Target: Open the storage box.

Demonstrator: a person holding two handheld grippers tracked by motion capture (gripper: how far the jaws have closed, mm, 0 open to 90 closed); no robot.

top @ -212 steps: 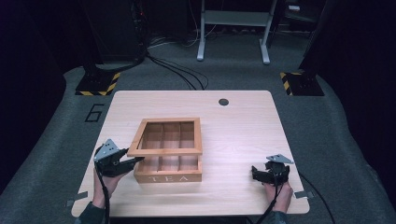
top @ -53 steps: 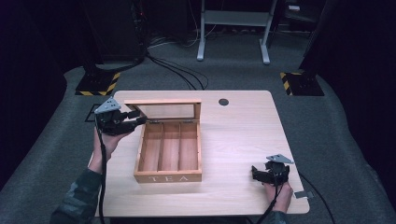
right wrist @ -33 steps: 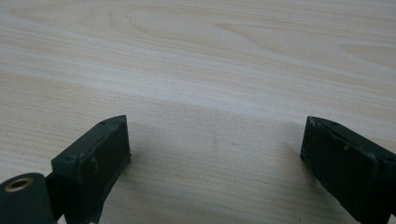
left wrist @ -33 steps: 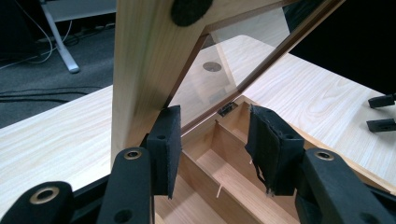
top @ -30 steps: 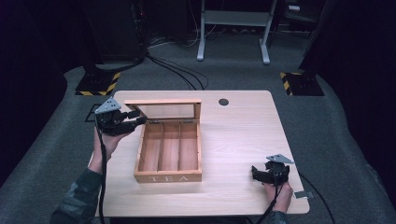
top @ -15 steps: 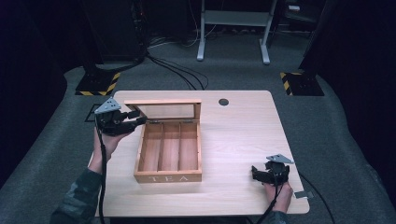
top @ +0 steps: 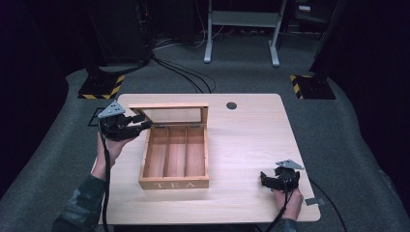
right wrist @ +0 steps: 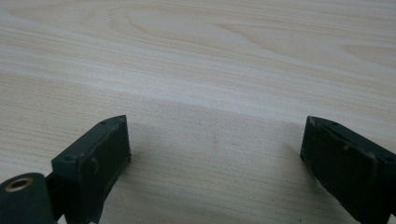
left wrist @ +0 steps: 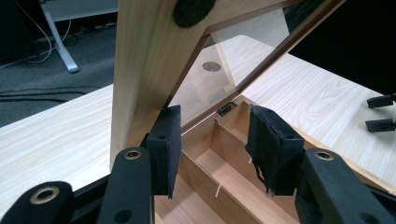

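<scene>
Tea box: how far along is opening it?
Done: the lid of the tea box stands raised, showing three empty compartments. In hand: the left gripper, jaws open, sits against the lid's side edge. Left: probably letting go; the right gripper rests on the table.

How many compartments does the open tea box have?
3, side by side in the tea box: left, middle, right. All look empty, and none seems hidden.
</scene>
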